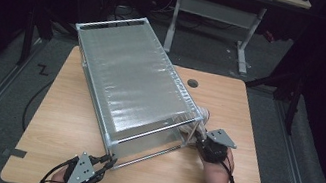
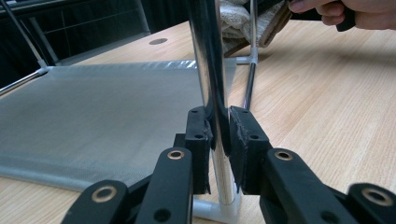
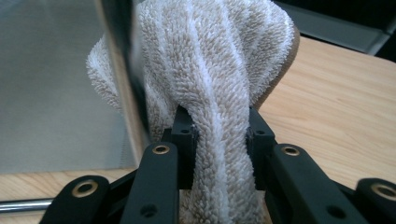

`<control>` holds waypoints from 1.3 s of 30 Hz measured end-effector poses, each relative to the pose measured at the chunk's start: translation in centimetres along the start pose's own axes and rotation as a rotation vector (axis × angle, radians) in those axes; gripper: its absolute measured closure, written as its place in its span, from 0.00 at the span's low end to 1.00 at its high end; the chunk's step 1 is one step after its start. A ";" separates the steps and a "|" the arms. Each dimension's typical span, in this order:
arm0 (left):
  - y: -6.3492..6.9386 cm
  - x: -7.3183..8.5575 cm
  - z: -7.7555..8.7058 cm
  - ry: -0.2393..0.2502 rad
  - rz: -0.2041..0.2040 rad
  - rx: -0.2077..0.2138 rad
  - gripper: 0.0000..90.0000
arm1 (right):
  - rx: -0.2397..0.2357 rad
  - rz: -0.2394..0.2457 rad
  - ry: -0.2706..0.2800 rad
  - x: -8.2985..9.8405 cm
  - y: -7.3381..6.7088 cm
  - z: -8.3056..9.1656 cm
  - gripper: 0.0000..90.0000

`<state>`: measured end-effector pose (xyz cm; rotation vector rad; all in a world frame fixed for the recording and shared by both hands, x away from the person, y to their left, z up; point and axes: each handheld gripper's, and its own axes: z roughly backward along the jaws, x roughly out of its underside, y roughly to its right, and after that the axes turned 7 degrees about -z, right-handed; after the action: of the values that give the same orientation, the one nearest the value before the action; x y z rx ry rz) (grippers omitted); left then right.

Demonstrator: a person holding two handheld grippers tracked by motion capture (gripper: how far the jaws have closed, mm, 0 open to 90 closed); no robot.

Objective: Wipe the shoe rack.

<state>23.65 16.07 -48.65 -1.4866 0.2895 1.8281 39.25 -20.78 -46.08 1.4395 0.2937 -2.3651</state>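
Observation:
A large metal-framed rack with grey mesh panels (image 1: 131,86) lies on its side across the wooden table (image 1: 252,122). My left gripper (image 1: 108,162) is shut on a chrome corner post of the rack (image 2: 212,79) at its near corner, the post pinched between both pads. My right gripper (image 1: 199,137) is at the rack's near right corner, shut on a bunched beige towel (image 3: 219,70), which presses against the frame there. In the left gripper view the towel (image 2: 236,21) and the other hand (image 2: 345,9) appear farther off.
A round cable hole (image 1: 193,83) sits in the table near its far edge. A white desk frame (image 1: 215,14) stands on the floor beyond. Bare table surface lies to the left and front of the rack.

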 end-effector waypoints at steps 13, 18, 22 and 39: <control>-0.8 0.4 0.6 -0.018 -0.008 -0.038 0.87 | -0.101 0.049 -0.008 0.0 -0.9 0.6 0.82; -0.9 0.3 0.4 -0.026 -0.016 -0.042 0.87 | -0.110 0.053 -0.005 0.1 -0.7 1.1 0.82; -1.1 0.3 0.2 -0.025 -0.015 -0.040 0.87 | -0.128 0.056 -0.013 0.6 -0.8 1.6 0.83; -1.4 0.8 1.8 -0.053 -0.007 -0.101 0.86 | -0.111 -0.021 0.022 -0.1 -0.6 -0.6 0.82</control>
<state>23.19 18.44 -48.48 -1.5026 0.1690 1.8975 39.49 -20.00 -46.26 1.4180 0.4412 -2.3117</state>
